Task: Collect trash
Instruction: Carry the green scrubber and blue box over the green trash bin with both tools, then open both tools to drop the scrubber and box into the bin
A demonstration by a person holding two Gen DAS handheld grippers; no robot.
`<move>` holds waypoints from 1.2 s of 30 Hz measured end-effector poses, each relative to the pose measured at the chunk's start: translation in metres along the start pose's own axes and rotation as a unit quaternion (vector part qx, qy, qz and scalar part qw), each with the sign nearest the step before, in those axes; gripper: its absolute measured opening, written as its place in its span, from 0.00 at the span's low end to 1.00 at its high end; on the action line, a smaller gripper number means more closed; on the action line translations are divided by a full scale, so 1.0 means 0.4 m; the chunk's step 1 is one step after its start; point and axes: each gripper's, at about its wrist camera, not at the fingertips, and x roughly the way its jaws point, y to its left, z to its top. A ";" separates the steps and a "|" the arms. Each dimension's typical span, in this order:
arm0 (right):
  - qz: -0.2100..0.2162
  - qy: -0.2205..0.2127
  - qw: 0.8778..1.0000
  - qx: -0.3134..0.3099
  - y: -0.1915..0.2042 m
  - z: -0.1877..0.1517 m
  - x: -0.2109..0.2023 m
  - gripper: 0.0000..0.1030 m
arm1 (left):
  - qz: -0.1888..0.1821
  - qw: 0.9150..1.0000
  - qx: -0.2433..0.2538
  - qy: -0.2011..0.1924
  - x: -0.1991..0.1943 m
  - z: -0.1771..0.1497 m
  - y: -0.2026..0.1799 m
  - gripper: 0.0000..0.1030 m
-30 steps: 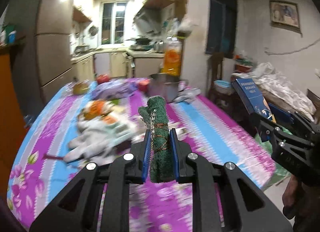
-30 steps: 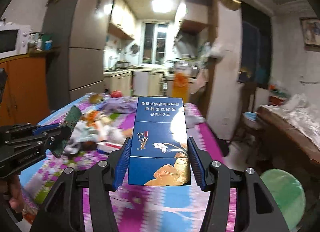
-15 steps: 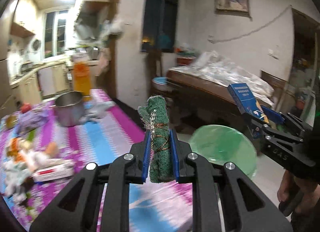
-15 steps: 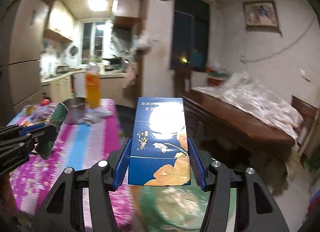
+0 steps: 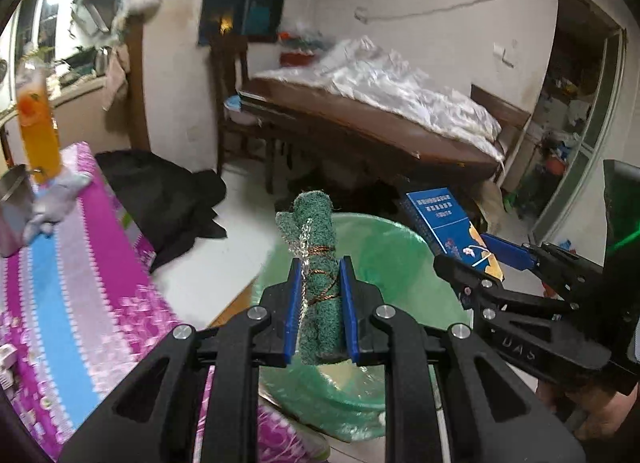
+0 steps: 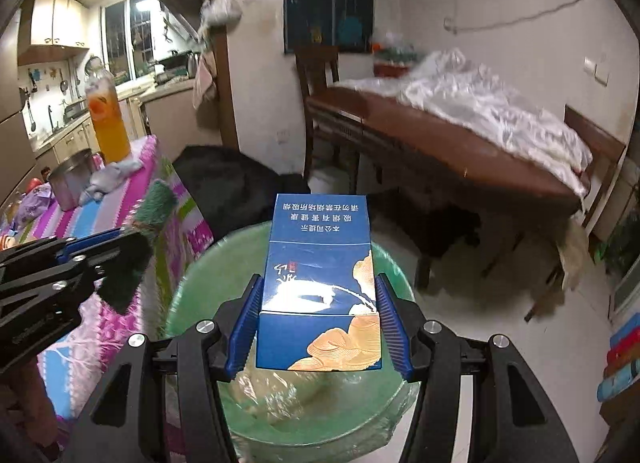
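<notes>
My left gripper (image 5: 319, 291) is shut on a rolled green scouring pad (image 5: 316, 263) bound with wire, held above the green-lined trash bin (image 5: 384, 247). My right gripper (image 6: 319, 303) is shut on a blue cigarette carton (image 6: 320, 263), also held over the bin (image 6: 200, 287). The carton (image 5: 448, 223) and right gripper (image 5: 476, 259) show at the right in the left wrist view. The left gripper (image 6: 120, 239) with the pad (image 6: 156, 207) shows at the left in the right wrist view.
The table with a pink and blue striped cloth (image 5: 60, 263) stands left of the bin, bearing a metal pot (image 6: 72, 179), an orange drink bottle (image 6: 106, 123) and a grey rag (image 6: 112, 175). A dark wooden bed (image 6: 440, 143) with white bedding is behind. Dark cloth (image 5: 160, 191) lies on the floor.
Both grippers have swung right, away from the cluttered table, and now hold their items over the green bin. Neither grip has changed.
</notes>
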 end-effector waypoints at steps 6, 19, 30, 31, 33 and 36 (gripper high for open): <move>-0.005 0.018 1.000 0.012 -0.039 -0.029 0.076 0.55 | -0.001 0.999 0.007 0.038 0.090 -0.020 -0.011 0.17; -0.006 0.032 0.999 0.012 0.003 -0.061 0.089 0.55 | 0.005 0.998 0.004 0.066 0.164 -0.034 -0.007 0.17; -0.012 0.035 0.999 0.014 -0.002 -0.065 0.113 0.56 | 0.017 0.998 0.001 0.067 0.188 -0.019 -0.017 0.20; -0.013 0.032 0.999 0.018 -0.006 -0.065 0.113 0.63 | 0.022 0.998 0.001 0.067 0.189 -0.019 -0.013 0.35; -0.014 0.026 0.999 0.023 -0.014 -0.067 0.108 0.69 | 0.033 0.998 -0.002 0.061 0.187 -0.017 -0.006 0.62; -0.015 0.022 0.999 0.026 -0.020 -0.069 0.102 0.69 | 0.040 0.998 -0.005 0.057 0.185 -0.018 0.002 0.68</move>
